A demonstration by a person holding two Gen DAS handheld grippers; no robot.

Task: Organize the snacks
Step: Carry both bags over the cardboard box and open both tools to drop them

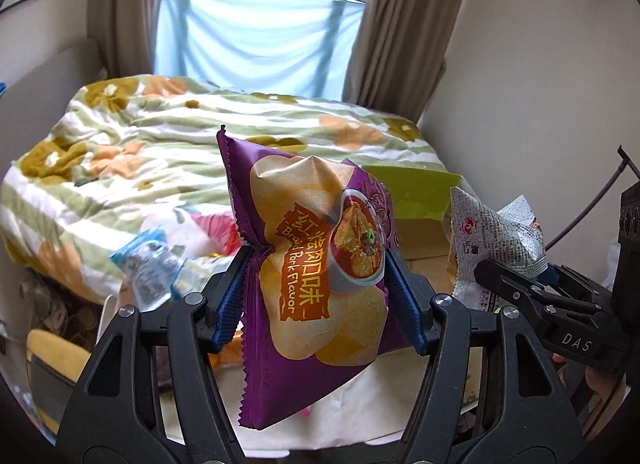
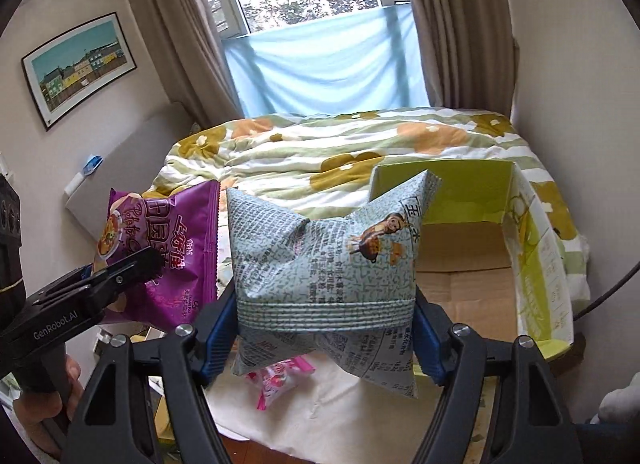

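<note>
My left gripper (image 1: 316, 284) is shut on a purple braised-pork chip bag (image 1: 316, 264) and holds it in the air above the table; the bag also shows at the left of the right wrist view (image 2: 160, 252). My right gripper (image 2: 324, 324) is shut on a pale grey-green newsprint-pattern snack bag (image 2: 324, 260), held up just left of an open cardboard box (image 2: 472, 264) with lime-green flaps. That bag and gripper show at the right of the left wrist view (image 1: 492, 240). A pink snack packet (image 2: 276, 380) lies on the white cloth below.
Blurred blue and pink snack packets (image 1: 160, 260) lie at the table's left. A bed with a floral quilt (image 1: 180, 136) stands behind the table, under a curtained window. A yellow chair (image 1: 52, 356) is at lower left. The white table cloth (image 2: 360, 416) covers the table.
</note>
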